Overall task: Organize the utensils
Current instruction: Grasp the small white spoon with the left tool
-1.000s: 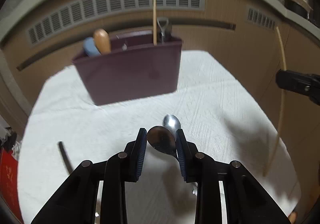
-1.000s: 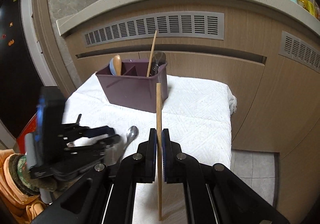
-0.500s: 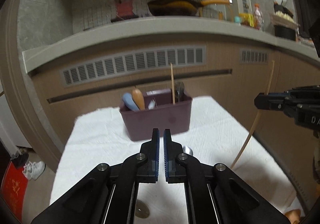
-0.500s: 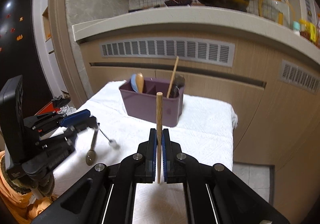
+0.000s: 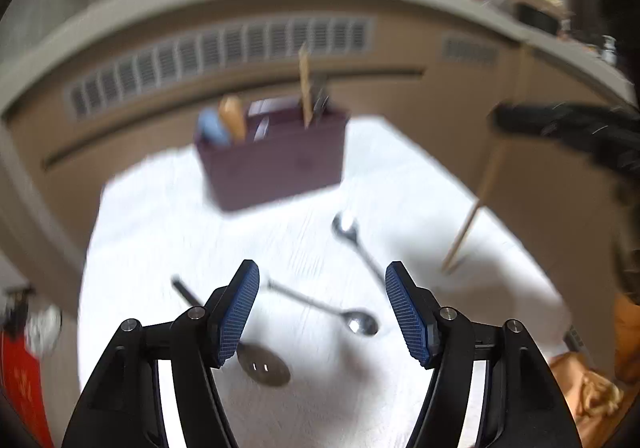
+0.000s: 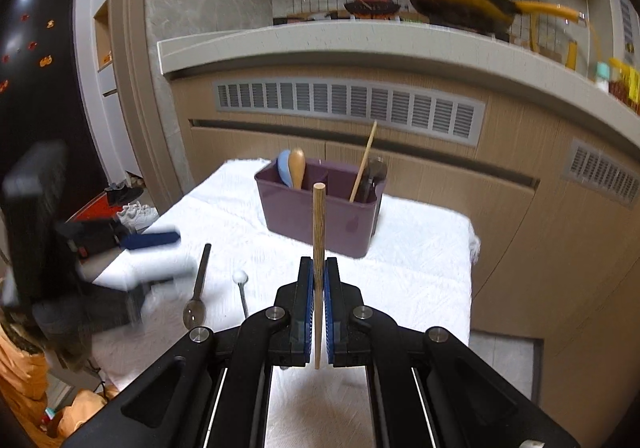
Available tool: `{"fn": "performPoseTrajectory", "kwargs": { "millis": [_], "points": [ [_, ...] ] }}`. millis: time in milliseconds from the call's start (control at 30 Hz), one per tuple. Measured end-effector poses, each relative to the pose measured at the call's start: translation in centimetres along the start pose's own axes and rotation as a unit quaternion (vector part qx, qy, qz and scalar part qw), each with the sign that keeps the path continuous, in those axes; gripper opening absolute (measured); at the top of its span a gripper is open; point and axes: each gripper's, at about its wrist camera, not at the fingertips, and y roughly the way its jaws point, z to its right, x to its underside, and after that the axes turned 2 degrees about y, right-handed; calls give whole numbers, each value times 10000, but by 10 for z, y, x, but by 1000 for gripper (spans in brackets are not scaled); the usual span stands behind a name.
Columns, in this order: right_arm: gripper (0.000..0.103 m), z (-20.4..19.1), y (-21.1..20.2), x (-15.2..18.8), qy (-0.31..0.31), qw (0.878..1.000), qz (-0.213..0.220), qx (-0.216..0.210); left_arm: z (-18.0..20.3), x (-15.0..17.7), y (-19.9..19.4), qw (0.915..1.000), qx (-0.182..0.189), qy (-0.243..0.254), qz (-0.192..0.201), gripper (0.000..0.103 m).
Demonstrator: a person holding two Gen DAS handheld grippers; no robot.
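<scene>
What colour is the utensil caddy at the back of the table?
Dark purple, a plum shade. The caddy shows sharpest in the right wrist view.

- We see the purple caddy beyond the left jaws only as a smear; its contents blur together.
- The slotted utensil is partly hidden behind the left jaws.
- The left gripper, left of the right jaws, is motion-blurred.
</scene>
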Motion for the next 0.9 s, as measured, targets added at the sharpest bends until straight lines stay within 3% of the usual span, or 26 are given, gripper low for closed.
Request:
{"fn": "performPoseTrajectory", "kwargs": {
  "millis": [100, 167, 233, 333, 500, 533, 567, 600, 700, 900],
  "points": [
    [4, 2, 4, 3, -27, 10000, -59, 34, -23, 2, 32, 9950, -109, -852, -510, 66],
    [4, 2, 6, 4, -46, 10000, -50, 61, -39, 1, 53, 9848, -149, -1501, -861, 66],
    [4, 1, 8, 5, -57, 10000, -25, 62, -50, 1, 69, 9776, -168, -1844, -1005, 66],
    [4, 1, 15, 6, -52, 10000, -54, -12, -56, -3, 99, 9714, -476, -2011, -1171, 65],
    [4, 1, 24, 9, -41, 9999, -133, -26, -51, -1, 128, 9684, -1071, -1858, -1277, 53],
    [4, 2, 25, 10, -30, 9999, -148, -35, -48, 1, 129, 9695, -1203, -1778, -1179, 50],
    [4, 3, 26, 10, -19, 9998, -167, -47, -45, 1, 130, 9715, -1278, -1673, -1086, 32],
    [4, 3, 26, 11, -10, 9998, -180, -56, -40, 2, 129, 9752, -1294, -1502, -982, 23],
    [4, 4, 26, 13, 27, 9997, -220, -66, -29, 9, 116, 9821, -1150, -1286, -762, 23],
    [4, 1, 17, 14, -5, 9995, -160, -260, -8, 9, 37, 9874, -1237, -927, 334, 23]
  ]
}}
